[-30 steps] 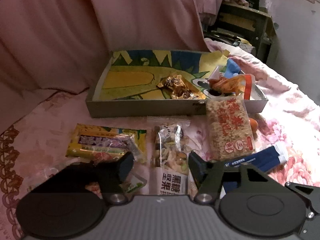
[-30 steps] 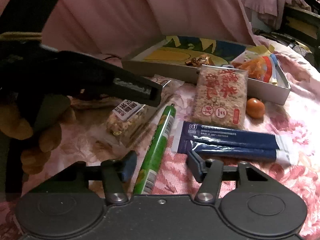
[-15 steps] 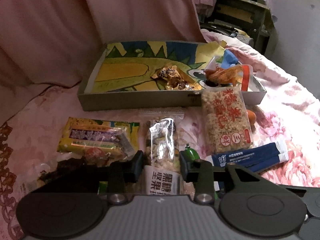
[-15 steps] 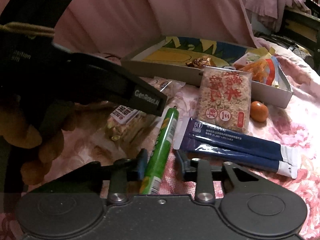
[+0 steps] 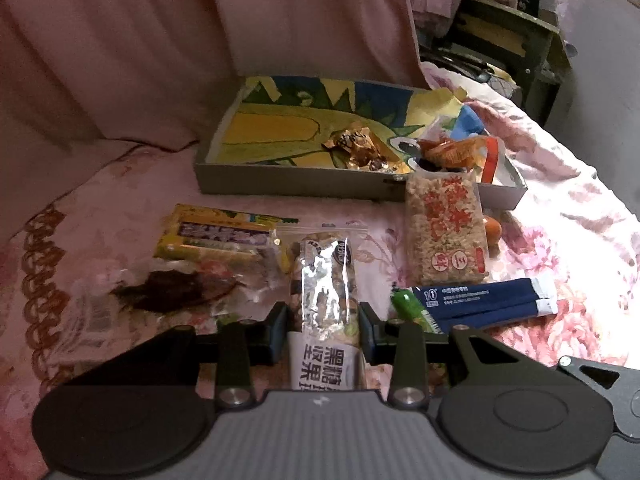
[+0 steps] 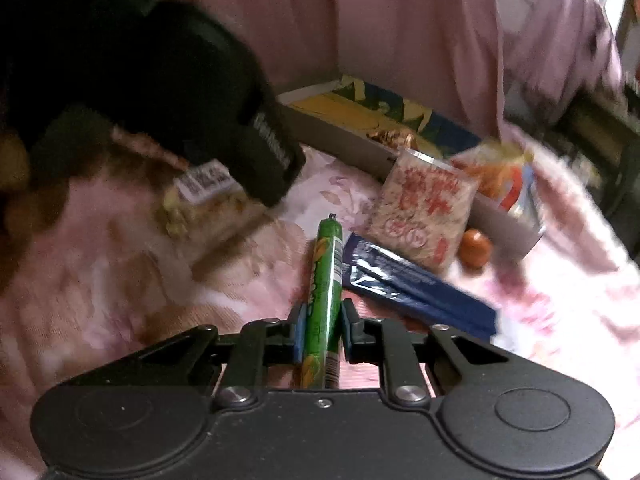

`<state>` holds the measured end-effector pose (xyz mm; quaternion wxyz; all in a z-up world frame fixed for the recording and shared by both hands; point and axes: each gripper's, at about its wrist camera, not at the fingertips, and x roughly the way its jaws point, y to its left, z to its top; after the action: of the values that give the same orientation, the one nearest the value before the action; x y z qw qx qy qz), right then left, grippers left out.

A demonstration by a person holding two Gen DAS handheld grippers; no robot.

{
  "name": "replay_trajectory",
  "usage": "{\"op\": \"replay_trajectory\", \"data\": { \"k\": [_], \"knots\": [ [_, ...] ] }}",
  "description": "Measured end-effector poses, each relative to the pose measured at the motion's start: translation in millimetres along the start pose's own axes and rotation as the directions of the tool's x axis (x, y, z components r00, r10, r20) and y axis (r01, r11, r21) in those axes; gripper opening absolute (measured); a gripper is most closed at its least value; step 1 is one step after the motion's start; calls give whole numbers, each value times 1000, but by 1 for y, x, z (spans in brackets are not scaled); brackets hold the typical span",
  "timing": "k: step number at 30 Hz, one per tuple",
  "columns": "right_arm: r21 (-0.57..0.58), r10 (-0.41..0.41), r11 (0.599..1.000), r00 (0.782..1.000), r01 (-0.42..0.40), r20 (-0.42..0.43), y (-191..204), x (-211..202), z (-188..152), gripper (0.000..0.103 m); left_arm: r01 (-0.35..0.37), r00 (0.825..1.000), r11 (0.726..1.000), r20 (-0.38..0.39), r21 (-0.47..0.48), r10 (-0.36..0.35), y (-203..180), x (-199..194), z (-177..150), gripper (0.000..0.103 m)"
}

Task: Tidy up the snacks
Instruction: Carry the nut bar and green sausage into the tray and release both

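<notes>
Gripping the green sausage stick (image 6: 325, 280) between my right gripper (image 6: 322, 330), I have both pads pressed flat against its sides, the jaws having just come together on it. My left gripper (image 5: 323, 332) sits around the clear nut pouch (image 5: 324, 292); its jaws have just narrowed and the pads lie against the pouch's edges, so I hold that one as well.

Taking the tray (image 5: 288, 182) with the dinosaur print as my landmark: the nut pouch lies on the flowered bedspread (image 5: 580, 240) on my side of the tray's front wall, its length pointing at the tray. To its left, also in front of the tray, lie a yellow packet (image 5: 216, 236) and a clear bag of dark dried food (image 5: 176, 292). The rice cracker block (image 5: 444, 232) leans against the tray's right front corner, with a small orange (image 5: 493, 226) just beside it. Nearer to me than the cracker block lie the dark blue sachets (image 5: 484, 302), and the sausage stick's tip shows just left of them.

Inside the tray are gold-wrapped sweets (image 5: 356, 148) near the middle and an orange snack bag (image 5: 460, 152) at the right end.

Behind the tray hangs a pink curtain (image 5: 200, 40).
</notes>
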<state>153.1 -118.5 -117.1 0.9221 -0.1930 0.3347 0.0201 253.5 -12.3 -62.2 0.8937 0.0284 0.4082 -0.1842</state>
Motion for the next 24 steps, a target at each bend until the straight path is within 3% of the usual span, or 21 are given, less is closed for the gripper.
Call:
{"op": "replay_trajectory", "data": {
  "k": [10,24],
  "knots": [
    [-138,-135,979,983,153,126,-6,-32,-7,19,-5,998,999,66,-52,8,-4,-36,-5,40],
    [-51,-184,977,942,206,280,-40,-75,-1,19,-91,990,979,93,-182,109,-3,-75,-17,40]
  ]
}}
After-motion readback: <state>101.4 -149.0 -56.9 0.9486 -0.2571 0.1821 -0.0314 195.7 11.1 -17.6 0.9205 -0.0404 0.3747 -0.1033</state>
